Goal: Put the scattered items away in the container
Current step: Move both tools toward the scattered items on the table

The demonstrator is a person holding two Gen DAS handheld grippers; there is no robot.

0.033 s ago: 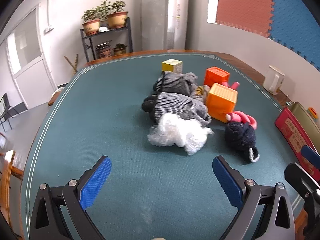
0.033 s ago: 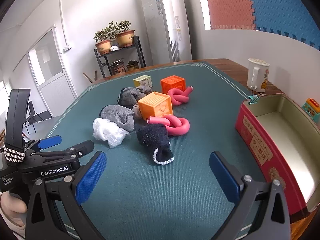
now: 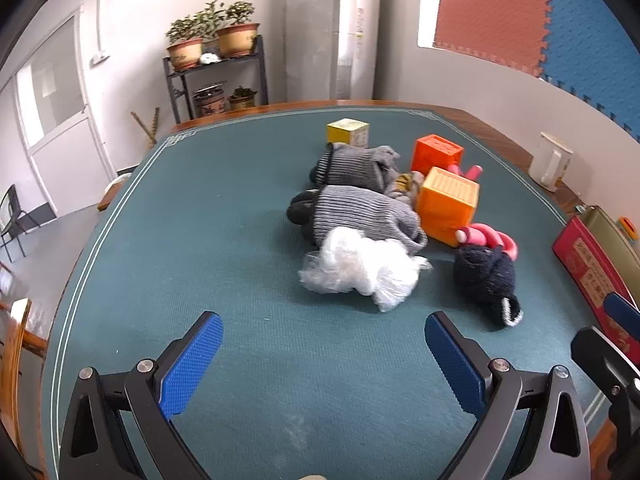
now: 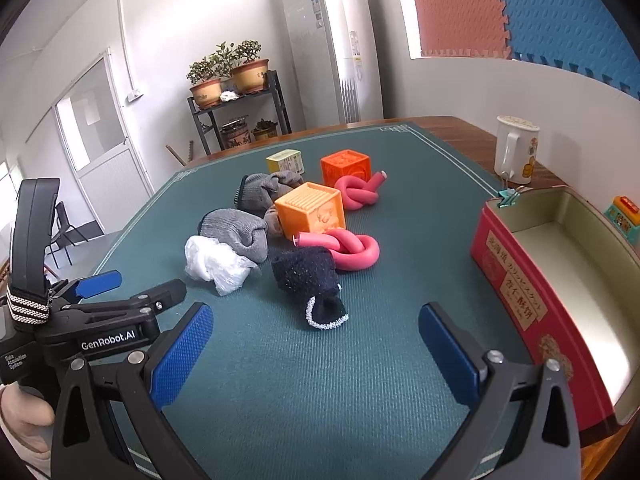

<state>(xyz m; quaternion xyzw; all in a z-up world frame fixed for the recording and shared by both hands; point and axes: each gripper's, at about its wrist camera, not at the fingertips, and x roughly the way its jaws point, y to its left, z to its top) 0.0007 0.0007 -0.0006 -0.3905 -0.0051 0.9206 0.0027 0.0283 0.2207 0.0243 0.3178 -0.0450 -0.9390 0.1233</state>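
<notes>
While both grippers hover wide open above a green table (image 4: 400, 160), ten loose items wait in a cluster near its middle. Counted left to right in the right wrist view: one crumpled white bag (image 4: 216, 266); two grey socks, the near one (image 4: 236, 232) touching the bag, the far one (image 4: 264, 190) behind it; one dark sock (image 4: 310, 280) with a white-edged cuff, lying nearest the camera; three cubes, one yellow (image 4: 285, 161) at the back, one light orange (image 4: 312, 210) in the middle, one deep orange (image 4: 346, 168) behind it; and two knotted pink foam tubes, one (image 4: 352, 250) just beside the dark sock, the other (image 4: 360, 192) against the deep orange cube. A brownish scrap of cloth (image 3: 404, 188), too hidden to identify, sits between the grey socks and the light orange cube.

At right stands one red tin (image 4: 520, 300), open and with nothing visible inside, well apart from the cluster; a binder clip (image 4: 510, 196) grips its far corner. One white mug (image 4: 516, 150) and a small toy (image 4: 622, 220) stand beyond it by the wall.

Left gripper (image 3: 324, 360) points down at the mat short of the bag, blue pads spread, nothing between them. Right gripper (image 4: 316, 356) likewise stands spread and holds nothing, aimed at bare mat before the dark sock. A hand (image 4: 22, 420) holds the left gripper's handle at the right view's lower left edge.
</notes>
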